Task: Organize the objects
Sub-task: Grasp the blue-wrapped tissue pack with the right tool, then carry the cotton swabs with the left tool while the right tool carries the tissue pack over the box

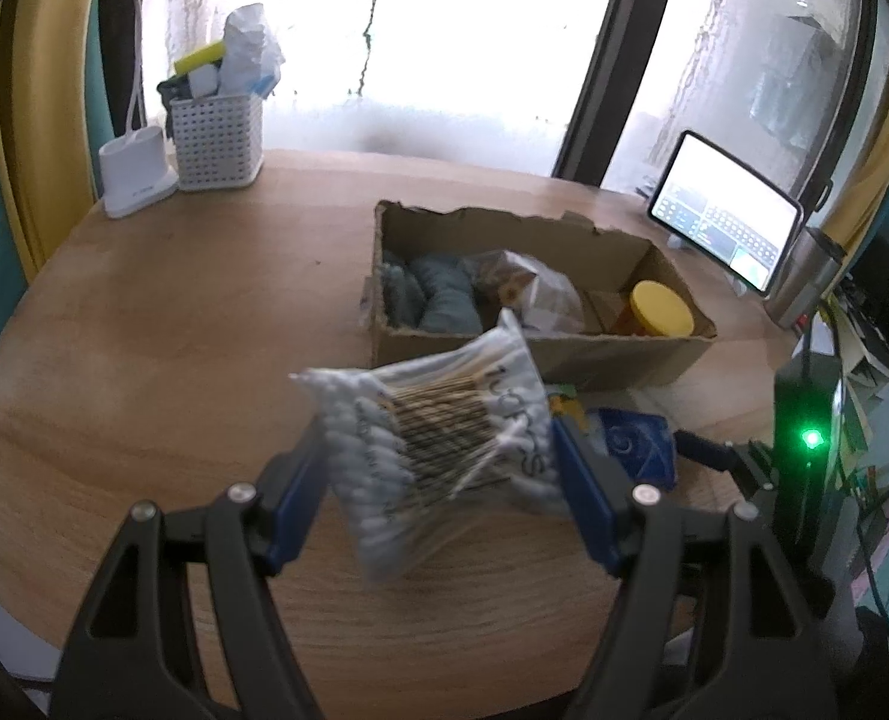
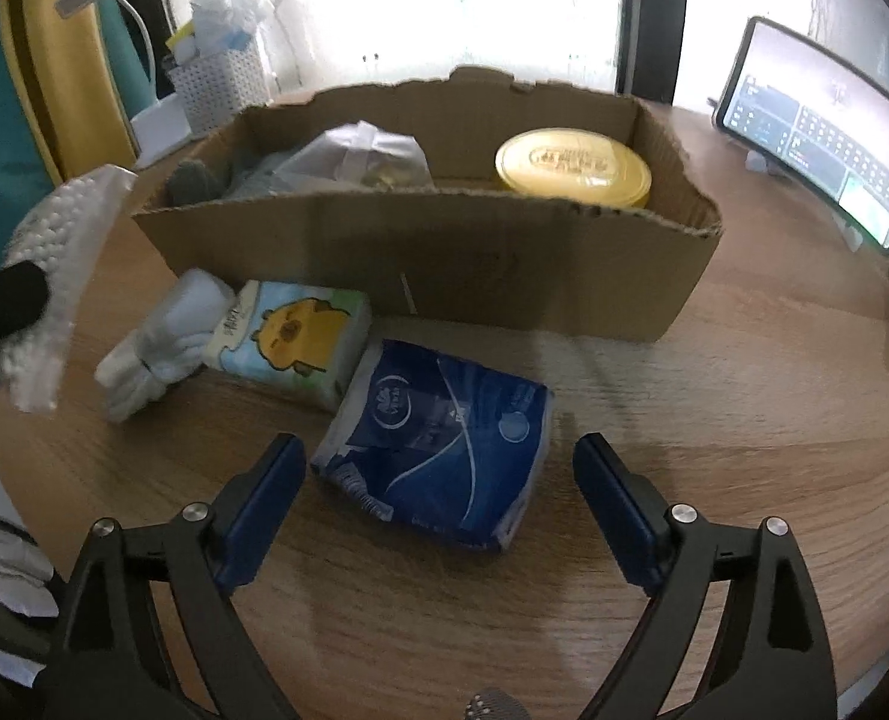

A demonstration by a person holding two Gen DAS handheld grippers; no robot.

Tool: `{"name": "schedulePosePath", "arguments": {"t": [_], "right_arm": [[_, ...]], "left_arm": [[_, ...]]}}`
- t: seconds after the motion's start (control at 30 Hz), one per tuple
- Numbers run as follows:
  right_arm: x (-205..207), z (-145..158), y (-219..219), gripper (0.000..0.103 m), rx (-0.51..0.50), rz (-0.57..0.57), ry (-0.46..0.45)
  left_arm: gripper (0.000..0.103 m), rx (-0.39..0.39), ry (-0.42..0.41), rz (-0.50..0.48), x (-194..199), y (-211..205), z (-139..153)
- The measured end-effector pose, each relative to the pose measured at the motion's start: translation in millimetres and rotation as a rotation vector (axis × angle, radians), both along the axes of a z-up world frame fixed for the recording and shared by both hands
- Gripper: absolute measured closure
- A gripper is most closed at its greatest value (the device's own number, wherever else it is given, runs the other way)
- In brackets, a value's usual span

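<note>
A clear bag of cotton swabs (image 1: 444,450) hangs tilted above the table, near the open cardboard box (image 2: 420,264); blue tissue pack (image 2: 438,444) lies flat.

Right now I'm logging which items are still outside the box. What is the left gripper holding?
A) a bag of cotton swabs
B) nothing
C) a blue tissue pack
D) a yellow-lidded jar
A: the left gripper has its blue pads pressed on the clear bag of cotton swabs, lifted above the table.

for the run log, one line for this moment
left gripper: shut on cotton swab bag | right gripper: open over blue tissue pack
</note>
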State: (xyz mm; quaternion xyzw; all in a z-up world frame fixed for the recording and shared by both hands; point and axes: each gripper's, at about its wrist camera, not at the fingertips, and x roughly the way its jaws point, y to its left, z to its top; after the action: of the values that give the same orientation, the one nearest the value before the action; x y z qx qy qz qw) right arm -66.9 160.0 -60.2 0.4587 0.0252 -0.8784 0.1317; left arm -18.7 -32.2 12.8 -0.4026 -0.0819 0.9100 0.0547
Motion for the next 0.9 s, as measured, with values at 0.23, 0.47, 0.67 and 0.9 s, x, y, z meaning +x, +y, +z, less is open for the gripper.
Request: {"name": "schedulePosePath", "arguments": {"t": [0.23, 0.47, 0.67, 0.9], "right_arm": [[3.7, 0.4, -2.8, 0.016, 0.019, 0.009, 0.029], [11.1, 9.7, 6.1, 0.029, 0.013, 0.018, 0.035], [14.5, 18.6, 16.5, 0.048, -0.001, 0.008, 0.045], [17.6, 21.8, 25.4, 0.053, -0.019, 0.008, 0.043]], "left_arm": [[0.030, 0.003, -0.015, -0.010, -3.6, 4.1, -5.2], [0.030, -0.002, -0.006, -0.020, -2.1, 13.9, -1.5], [0.030, -0.008, 0.009, -0.039, 0.6, 23.3, 6.2], [0.030, -0.010, 0.017, -0.042, 2.8, 28.0, 11.2]]}}
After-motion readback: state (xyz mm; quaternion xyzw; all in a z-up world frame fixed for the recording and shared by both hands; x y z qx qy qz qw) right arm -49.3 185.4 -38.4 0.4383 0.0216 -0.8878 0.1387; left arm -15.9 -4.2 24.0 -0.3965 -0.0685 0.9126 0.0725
